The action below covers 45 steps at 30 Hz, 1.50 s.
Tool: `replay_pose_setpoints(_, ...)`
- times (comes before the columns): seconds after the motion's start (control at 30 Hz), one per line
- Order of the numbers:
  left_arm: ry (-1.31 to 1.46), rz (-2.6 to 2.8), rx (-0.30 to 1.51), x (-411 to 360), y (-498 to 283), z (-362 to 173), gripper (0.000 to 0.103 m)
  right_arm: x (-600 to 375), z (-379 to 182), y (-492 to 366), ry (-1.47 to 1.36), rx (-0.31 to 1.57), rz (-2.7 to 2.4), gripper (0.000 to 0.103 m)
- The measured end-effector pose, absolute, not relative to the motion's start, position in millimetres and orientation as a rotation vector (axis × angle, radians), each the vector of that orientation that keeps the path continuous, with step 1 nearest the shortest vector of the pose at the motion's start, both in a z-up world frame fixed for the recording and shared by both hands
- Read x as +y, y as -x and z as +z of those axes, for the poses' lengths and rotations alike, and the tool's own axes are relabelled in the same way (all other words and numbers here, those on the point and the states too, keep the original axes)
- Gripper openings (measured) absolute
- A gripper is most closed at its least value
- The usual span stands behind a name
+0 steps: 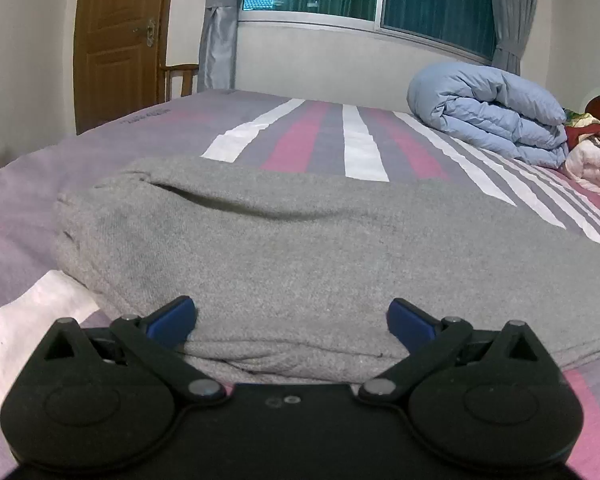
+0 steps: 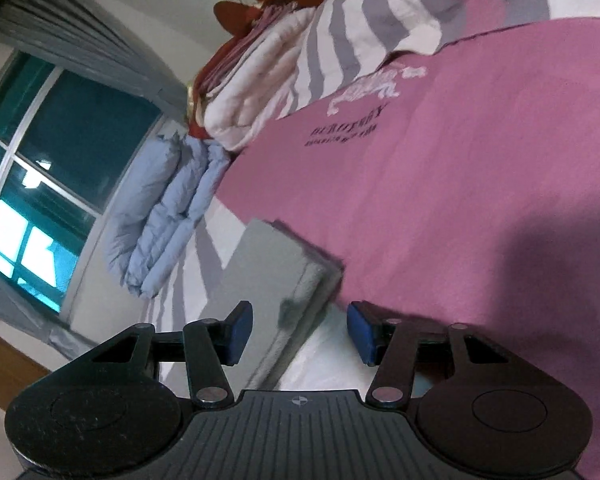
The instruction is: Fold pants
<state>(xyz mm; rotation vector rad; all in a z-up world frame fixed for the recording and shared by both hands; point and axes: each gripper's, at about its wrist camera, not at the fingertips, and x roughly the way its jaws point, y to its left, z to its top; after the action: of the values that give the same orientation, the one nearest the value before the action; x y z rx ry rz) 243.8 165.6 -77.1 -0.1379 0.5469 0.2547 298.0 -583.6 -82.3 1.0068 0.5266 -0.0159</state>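
the bed (image 1: 260,128) filled both views, its striped cover running away toward the window, with a rolled blue duvet (image 1: 488,108) far off by the headboard. on the cover, right in front of me, lay the pants (image 1: 280,248), grey and already folded into a thick block, their long side set crosswise to my left gripper (image 1: 292,316).

my left gripper pointed straight at that near edge. its jaws stood wide, one blue pad at each side of the bunched hem, and i could not see either pad pressing in, so i called it open with cloth between.

my right gripper (image 2: 300,328) was rolled well over, its jaws apart and holding nothing. from there the pants (image 2: 268,272) showed as a grey corner just ahead of the pads, lying on white and pink stripes.

so the left was the nearer hand, already over the cloth; i judged the right had to level out and come to the same long edge beside it.
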Motion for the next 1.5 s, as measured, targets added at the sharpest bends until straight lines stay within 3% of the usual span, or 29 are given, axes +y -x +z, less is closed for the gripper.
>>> replay_pose_setpoints(0.2,0.127,0.261,0.547,163,-244,-77,0.097,-560,-76,-300,-0.848,0.556,0.062,0.053)
replay_pose_setpoints(0.27,0.128,0.260,0.546,163,-244,-78,0.097,-556,-78,-311,-0.844,0.593,0.028,0.038)
replay_pose_setpoints(0.3,0.128,0.260,0.546,163,-244,-78,0.097,-553,-78,-315,-0.830,0.603,0.023,0.026)
replay_pose_setpoints(0.5,0.132,0.257,0.544,164,-243,-78,0.097,-541,-76,-336,-0.743,0.624,0.007,0.005)
replay_pose_setpoints(0.63,0.133,0.256,0.543,164,-243,-78,0.097,-539,-64,-323,-0.724,0.490,0.049,0.005)
replay_pose_setpoints(0.73,0.134,0.256,0.542,164,-243,-78,0.097,-543,-91,-335,-0.755,0.641,0.008,0.005)
replay_pose_setpoints(0.8,0.138,0.253,0.540,165,-242,-77,0.097,-555,-93,-324,-0.850,0.605,0.026,0.007)
replay_pose_setpoints(0.87,0.138,0.252,0.539,165,-242,-77,0.097,-565,-86,-304,-0.894,0.526,-0.007,0.030)
replay_pose_setpoints(0.9,0.138,0.252,0.539,165,-242,-77,0.097,-569,-84,-294,-0.903,0.495,-0.022,0.051)
replay_pose_setpoints(0.93,0.138,0.252,0.539,165,-242,-77,0.097,-573,-84,-288,-0.924,0.482,-0.022,0.054)
replay_pose_setpoints(1.13,0.136,0.253,0.538,165,-242,-77,0.097,-578,-99,-293,-1.032,0.574,0.036,0.054)
replay_pose_setpoints(1.43,0.137,0.253,0.539,166,-242,-78,0.097,-562,-103,-312,-0.960,0.600,0.069,0.053)
replay_pose_setpoints(1.47,0.135,0.253,0.540,166,-242,-78,0.097,-560,-104,-313,-0.938,0.591,0.054,0.047)
replay_pose_setpoints(1.5,0.134,0.254,0.540,165,-243,-77,0.097,-559,-110,-315,-0.938,0.600,0.016,0.021)
